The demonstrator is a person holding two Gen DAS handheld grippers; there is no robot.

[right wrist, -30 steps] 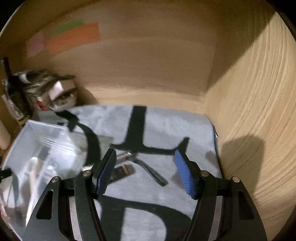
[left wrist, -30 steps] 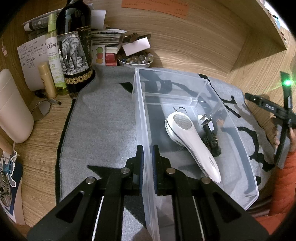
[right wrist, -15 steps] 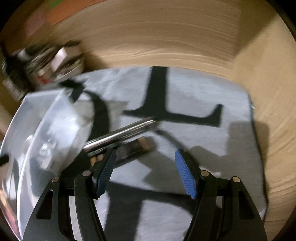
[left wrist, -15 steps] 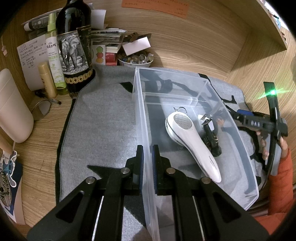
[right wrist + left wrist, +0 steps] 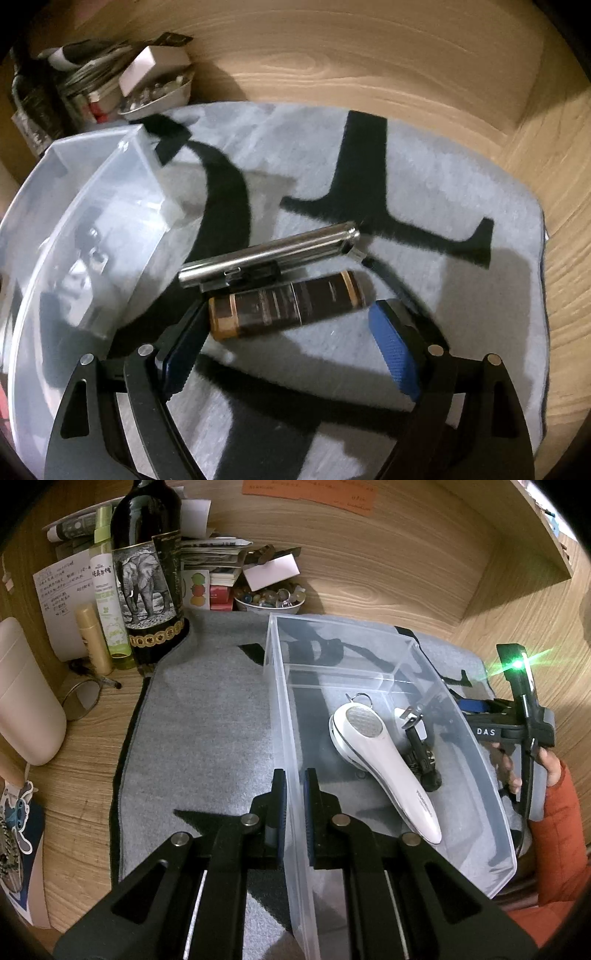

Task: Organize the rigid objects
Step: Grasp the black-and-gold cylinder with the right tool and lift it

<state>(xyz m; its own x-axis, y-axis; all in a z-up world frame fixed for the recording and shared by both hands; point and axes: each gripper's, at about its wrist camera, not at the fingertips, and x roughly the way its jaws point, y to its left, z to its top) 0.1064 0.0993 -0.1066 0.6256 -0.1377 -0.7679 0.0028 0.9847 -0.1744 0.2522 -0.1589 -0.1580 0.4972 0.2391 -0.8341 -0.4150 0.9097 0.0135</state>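
My left gripper (image 5: 293, 805) is shut on the near left wall of a clear plastic bin (image 5: 280, 709). Inside the bin lie a white handheld device (image 5: 384, 764) and a small black tool (image 5: 417, 749). In the right wrist view, my right gripper (image 5: 288, 354) is open and empty, just above the grey mat (image 5: 461, 295). A dark brown tube with gold ends (image 5: 288, 304) lies just ahead of its fingertips, with a silver metal bar (image 5: 269, 254) right behind it. The bin (image 5: 74, 229) stands to their left. The right gripper (image 5: 476, 707) shows beyond the bin's right wall.
At the back left stand a dark elephant-label bottle (image 5: 147, 583), a green spray bottle (image 5: 107, 590), a gold tube (image 5: 94, 638), papers and a bowl of small items (image 5: 269, 600). A beige container (image 5: 26, 694) stands at far left. Wooden walls enclose the back and right.
My right gripper has dropped and moved forward toward the brown tube and silver bar, which now lie right at its fingertips. The left gripper and bin have stayed put.
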